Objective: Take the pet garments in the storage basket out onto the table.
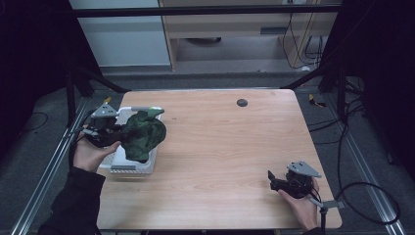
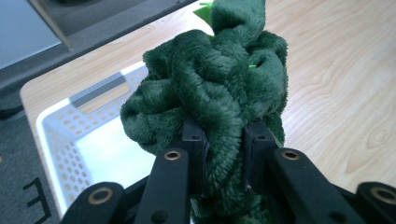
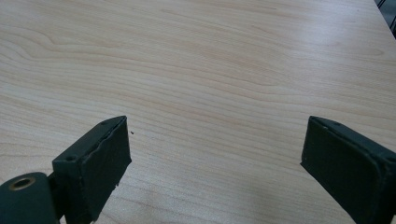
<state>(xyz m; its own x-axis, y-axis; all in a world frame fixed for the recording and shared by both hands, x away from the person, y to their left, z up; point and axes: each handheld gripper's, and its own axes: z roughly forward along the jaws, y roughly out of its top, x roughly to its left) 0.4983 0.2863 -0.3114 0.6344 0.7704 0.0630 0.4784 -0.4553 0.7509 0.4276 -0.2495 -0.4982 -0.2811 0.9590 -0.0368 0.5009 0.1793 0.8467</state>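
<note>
High view: left gripper [image 1: 113, 134] holds the green plush toy [image 1: 143, 135] above the white basket [image 1: 132, 169], probably lifting it out.
Left gripper view: jaws pinch a plush fold for grip.
Right gripper view: right gripper [image 3: 215, 163] gapes wide over bare table [image 3: 210, 60], idle.

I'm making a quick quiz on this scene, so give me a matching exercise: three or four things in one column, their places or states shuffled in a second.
Things:
1. left gripper
2. right gripper
3. white basket
4. green plush toy

States:
A. jaws wide apart over bare wood
B. stands at the table's left edge
C. shut on soft fabric
D. held up over the basket

Pairs: 1-C, 2-A, 3-B, 4-D
</note>
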